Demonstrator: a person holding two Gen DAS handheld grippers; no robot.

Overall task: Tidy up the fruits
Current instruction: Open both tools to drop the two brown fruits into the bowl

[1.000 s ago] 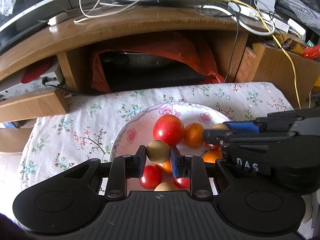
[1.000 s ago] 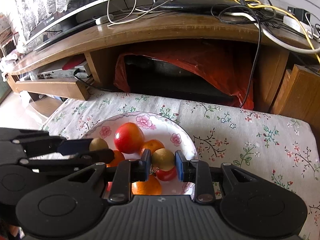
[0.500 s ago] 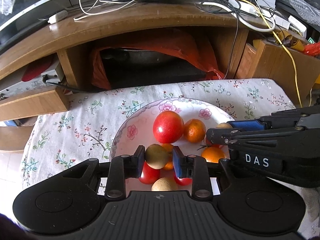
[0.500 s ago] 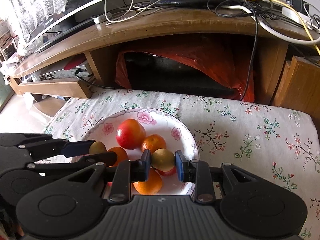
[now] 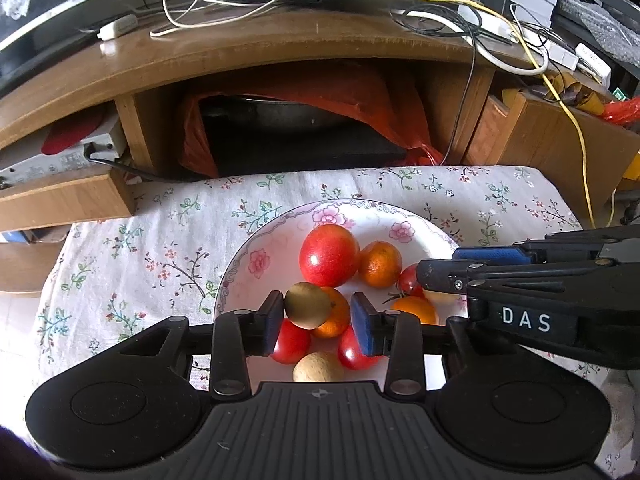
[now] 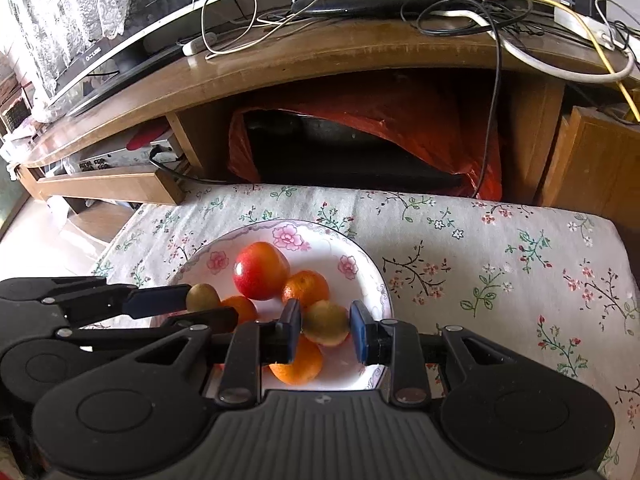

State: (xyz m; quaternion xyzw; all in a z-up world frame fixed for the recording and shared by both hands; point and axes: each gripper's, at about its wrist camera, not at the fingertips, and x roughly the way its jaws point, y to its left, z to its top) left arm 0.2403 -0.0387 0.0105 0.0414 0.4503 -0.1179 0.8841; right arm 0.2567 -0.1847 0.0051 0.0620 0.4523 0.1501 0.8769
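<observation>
A floral plate (image 5: pixel 256 240) on the flowered cloth holds a red apple (image 5: pixel 329 254), mandarins (image 5: pixel 379 264), small tomatoes (image 5: pixel 290 342) and a tan round fruit (image 5: pixel 318 368). My left gripper (image 5: pixel 319 314) hangs over the plate's near side with its jaws opening. A brown kiwi (image 5: pixel 306 305) sits between them, against the left pad, with a gap to the right pad. My right gripper (image 6: pixel 325 324) is shut on a second kiwi (image 6: pixel 325 322) just above an orange (image 6: pixel 298 364) in the plate (image 6: pixel 372 268). Each gripper shows from the side in the other's view.
Behind the cloth-covered table (image 6: pixel 500 272) stands a wooden TV cabinet (image 5: pixel 280 52) strewn with cables. A red plastic bag (image 5: pixel 360 92) around a dark pot fills its opening. A wooden box (image 5: pixel 560 140) stands at the right, a low shelf (image 5: pixel 60 200) at the left.
My left gripper's jaws have spread apart; the kiwi they pinched now rests against the left pad only, lower over the fruit. The right gripper keeps its kiwi and has barely moved.
</observation>
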